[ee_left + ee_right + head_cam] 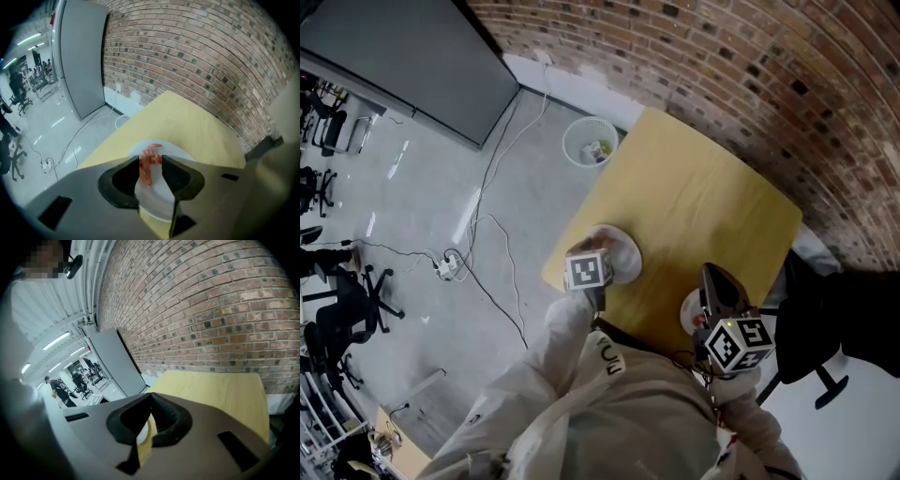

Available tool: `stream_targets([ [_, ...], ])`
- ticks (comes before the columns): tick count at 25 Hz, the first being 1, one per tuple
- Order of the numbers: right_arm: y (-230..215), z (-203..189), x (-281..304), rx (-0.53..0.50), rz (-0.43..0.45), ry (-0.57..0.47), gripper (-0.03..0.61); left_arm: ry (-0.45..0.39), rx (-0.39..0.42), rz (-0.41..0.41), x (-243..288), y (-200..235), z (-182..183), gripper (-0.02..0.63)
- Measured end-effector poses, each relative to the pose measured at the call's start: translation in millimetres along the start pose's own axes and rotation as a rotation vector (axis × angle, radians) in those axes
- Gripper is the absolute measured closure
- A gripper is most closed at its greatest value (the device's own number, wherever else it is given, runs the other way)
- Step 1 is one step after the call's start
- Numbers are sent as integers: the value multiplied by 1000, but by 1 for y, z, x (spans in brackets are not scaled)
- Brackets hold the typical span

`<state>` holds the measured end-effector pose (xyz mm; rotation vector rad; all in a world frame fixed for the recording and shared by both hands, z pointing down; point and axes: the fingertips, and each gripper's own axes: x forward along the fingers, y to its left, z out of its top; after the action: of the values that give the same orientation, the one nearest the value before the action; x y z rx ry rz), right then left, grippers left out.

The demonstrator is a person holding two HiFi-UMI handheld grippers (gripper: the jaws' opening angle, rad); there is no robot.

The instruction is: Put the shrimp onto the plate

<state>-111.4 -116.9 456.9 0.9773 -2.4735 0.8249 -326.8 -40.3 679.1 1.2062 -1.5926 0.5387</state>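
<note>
Shrimp (146, 171) lies between the tips of my left tongs (151, 158), on the white plate (159, 201) directly beneath them. The jaws stand parted and seem to press nothing, so I judge the drop made. My right tongs (151, 397) are closed on nothing, idling over the counter (211, 390) beside the left pair, out of the way.

Nothing can be read for certain. Just behind the left gripper (596, 251), the person's pale jacket (609, 412) bears a short dark print (607, 357), too small and bent to make out. Its cube (588, 270) and the right gripper (711, 278)'s cube (739, 345) carry only black-and-white square markers, no letters.
</note>
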Motion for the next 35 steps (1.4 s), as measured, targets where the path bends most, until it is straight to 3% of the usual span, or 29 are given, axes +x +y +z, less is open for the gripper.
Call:
stream_targets([
  [18, 2, -6, -6, 16, -19, -11, 555, -34, 70, -15, -3, -8, 7, 480],
  [25, 6, -8, -7, 13, -20, -11, 555, 17, -14, -48, 4, -4, -7, 474],
  [35, 9, -10, -12, 17, -36, -18, 555, -4, -38, -89, 2, -6, -5, 474],
])
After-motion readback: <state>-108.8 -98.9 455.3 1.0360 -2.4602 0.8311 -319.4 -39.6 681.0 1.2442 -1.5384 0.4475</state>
